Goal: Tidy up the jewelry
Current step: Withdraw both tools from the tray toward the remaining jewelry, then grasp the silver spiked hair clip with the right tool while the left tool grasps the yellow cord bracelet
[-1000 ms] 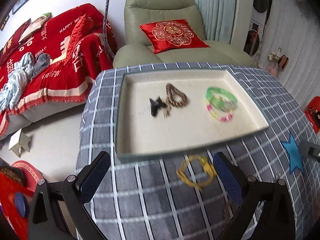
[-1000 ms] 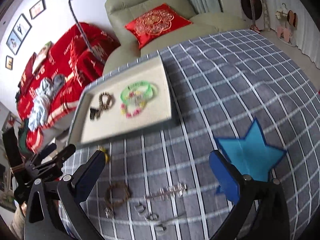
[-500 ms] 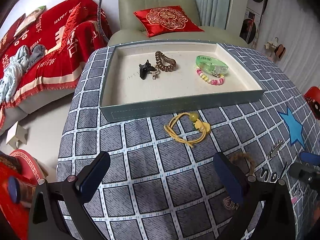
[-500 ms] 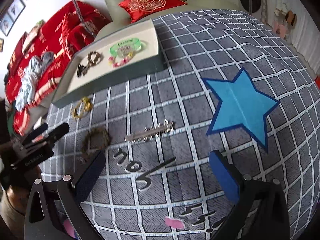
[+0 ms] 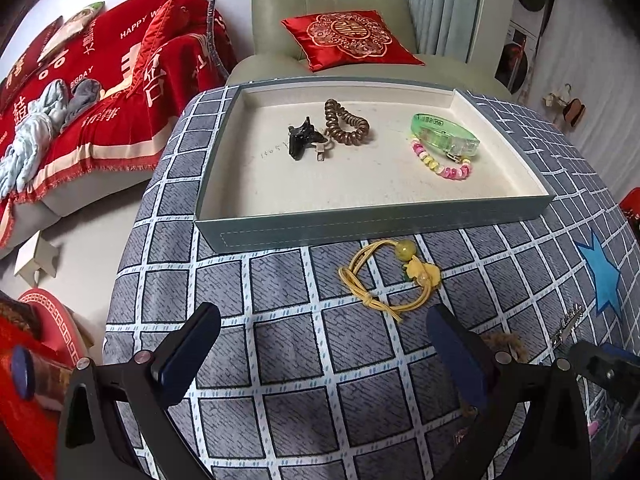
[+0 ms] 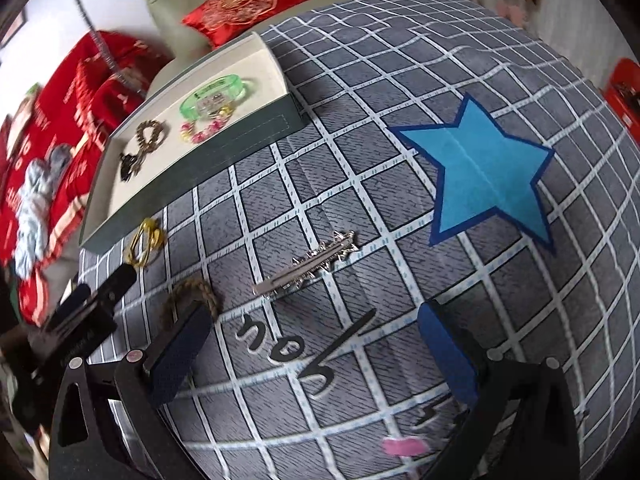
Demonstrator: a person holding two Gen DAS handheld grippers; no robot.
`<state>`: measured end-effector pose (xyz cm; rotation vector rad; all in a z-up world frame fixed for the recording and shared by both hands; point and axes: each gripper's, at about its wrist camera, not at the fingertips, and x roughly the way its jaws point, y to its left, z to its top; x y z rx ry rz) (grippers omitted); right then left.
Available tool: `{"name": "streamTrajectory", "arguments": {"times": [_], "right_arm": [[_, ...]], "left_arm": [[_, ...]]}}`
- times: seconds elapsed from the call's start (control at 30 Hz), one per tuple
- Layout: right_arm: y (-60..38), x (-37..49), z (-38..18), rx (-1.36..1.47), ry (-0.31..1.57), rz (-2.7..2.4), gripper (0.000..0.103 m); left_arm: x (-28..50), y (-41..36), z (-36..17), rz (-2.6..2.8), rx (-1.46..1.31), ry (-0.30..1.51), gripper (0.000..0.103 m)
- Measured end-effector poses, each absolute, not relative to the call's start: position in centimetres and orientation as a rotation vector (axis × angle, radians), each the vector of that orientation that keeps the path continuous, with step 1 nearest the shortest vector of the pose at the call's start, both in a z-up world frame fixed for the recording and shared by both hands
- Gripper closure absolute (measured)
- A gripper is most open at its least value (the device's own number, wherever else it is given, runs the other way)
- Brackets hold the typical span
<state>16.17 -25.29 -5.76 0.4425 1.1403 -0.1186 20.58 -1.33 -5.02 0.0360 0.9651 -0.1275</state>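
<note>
Both claws have come down and in toward the table since a second ago, and my views have steadied. My left claw hangs wide and empty just short of the yellow cord bracelet, which lies on the cloth beside the tray. My right claw, also wide and empty, faces the silver hair clip; the brown braided band sits by its left finger. Four pieces already lie in the tray, so I judge three remain.
</note>
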Motion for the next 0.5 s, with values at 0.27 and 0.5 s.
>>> {"name": "streamTrajectory", "arguments": {"times": [0.27,0.5], "right_arm": [[-23.6,17.7,-6.1,0.389,1.112,-0.232,0.005],[-22.0,18.0,-6.2,0.183,1.106,-0.267,0.033]], "left_arm": [[21.6,-0.5,-5.2,-0.121,-0.022,0.984,0.000],[22.6,-1.5,-5.6,-0.123,-0.050,1.009,0.000]]}}
